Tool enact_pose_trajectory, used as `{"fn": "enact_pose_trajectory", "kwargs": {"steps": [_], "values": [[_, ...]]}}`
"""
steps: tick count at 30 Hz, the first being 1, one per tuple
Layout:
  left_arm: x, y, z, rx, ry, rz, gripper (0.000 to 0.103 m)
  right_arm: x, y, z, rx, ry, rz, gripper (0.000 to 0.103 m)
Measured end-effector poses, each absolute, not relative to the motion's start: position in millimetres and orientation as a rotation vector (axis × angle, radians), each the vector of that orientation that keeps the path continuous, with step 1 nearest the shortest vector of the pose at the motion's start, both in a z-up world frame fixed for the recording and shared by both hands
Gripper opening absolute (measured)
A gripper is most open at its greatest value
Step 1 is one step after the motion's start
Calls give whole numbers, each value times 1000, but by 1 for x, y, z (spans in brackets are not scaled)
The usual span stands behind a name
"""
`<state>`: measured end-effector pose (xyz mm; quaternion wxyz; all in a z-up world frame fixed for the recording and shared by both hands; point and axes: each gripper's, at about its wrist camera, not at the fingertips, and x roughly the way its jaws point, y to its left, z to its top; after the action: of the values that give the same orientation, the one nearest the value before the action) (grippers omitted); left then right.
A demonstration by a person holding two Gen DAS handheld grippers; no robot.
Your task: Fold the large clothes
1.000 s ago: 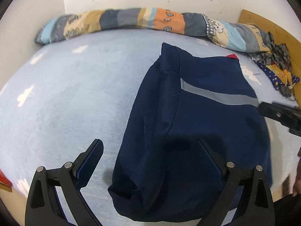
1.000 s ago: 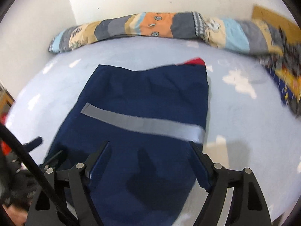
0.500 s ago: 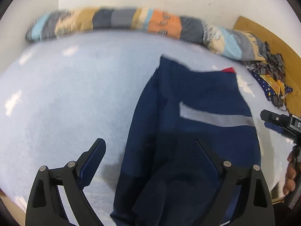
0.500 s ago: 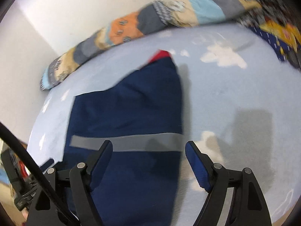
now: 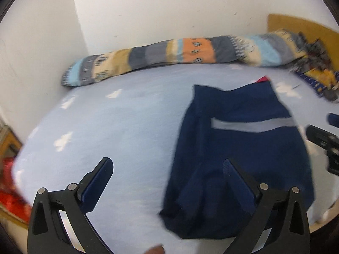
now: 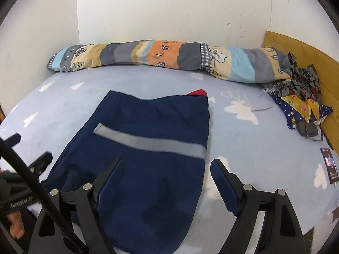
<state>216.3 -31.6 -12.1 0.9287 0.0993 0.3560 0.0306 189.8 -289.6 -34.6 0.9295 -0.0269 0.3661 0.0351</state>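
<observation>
Since both claws have lifted back off it, the navy garment [image 6: 146,158] lies folded on the cloud-print bedsheet [image 6: 243,139], its grey stripe [image 6: 148,141] flat, red corner [image 6: 198,92] at twelve o'clock. That fold looks finished. Right gripper [image 6: 165,180] at six o'clock is opening, empty; left gripper [image 5: 167,182] is opening wide, nothing clamped.

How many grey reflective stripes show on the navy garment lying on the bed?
1. The grey stripe runs across the middle of the navy garment; others may be hidden inside the folds.
</observation>
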Motion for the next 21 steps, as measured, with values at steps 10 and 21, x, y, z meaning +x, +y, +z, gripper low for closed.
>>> {"fn": "enact_pose_trajectory", "kwargs": {"steps": [10,21], "values": [[200,-41,-5,290,684,90,103,150,-282,-48,-109,710,18,87],[190,-53,-2,338,636,71,103,134,-267,-49,-148,663,24,88]]}}
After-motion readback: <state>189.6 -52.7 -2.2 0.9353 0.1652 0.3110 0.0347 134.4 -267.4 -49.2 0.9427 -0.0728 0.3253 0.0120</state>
